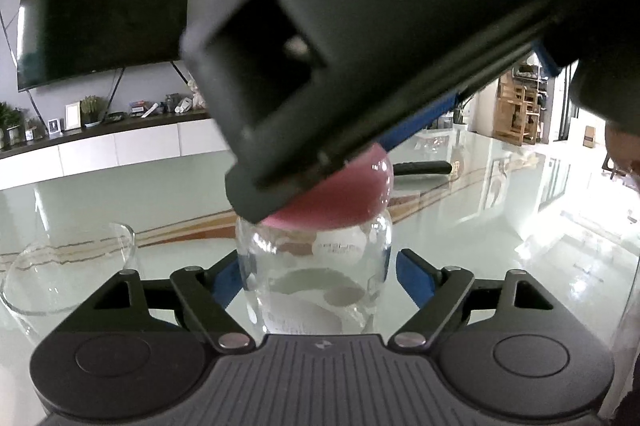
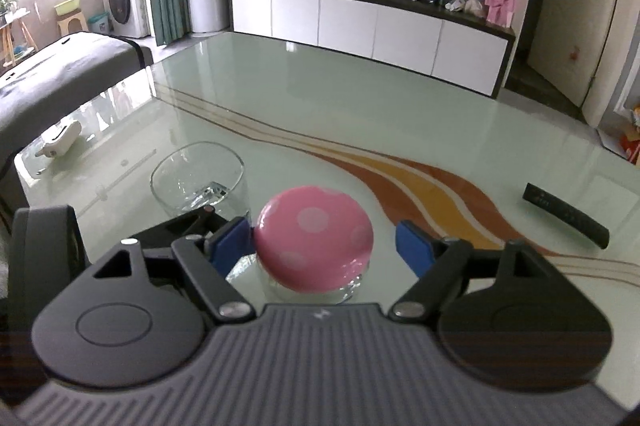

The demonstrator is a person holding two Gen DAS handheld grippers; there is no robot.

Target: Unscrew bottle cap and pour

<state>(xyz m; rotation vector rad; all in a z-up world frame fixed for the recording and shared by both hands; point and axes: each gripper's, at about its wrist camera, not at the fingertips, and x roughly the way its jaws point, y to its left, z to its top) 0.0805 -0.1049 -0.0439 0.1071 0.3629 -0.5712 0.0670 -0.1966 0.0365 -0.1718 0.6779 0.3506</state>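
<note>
A clear glass bottle with a pink polka-dot domed cap stands on the glass table. My left gripper straddles the bottle body; its left blue pad touches the glass, while the right pad stands a little off it. My right gripper is above, open around the cap; its left blue pad is at the cap's edge, the right one is apart. In the left wrist view the right gripper's black body hides most of the cap.
A clear glass cup stands left of the bottle, also in the left wrist view. A black remote lies at the right. A white object lies at the table's far left edge.
</note>
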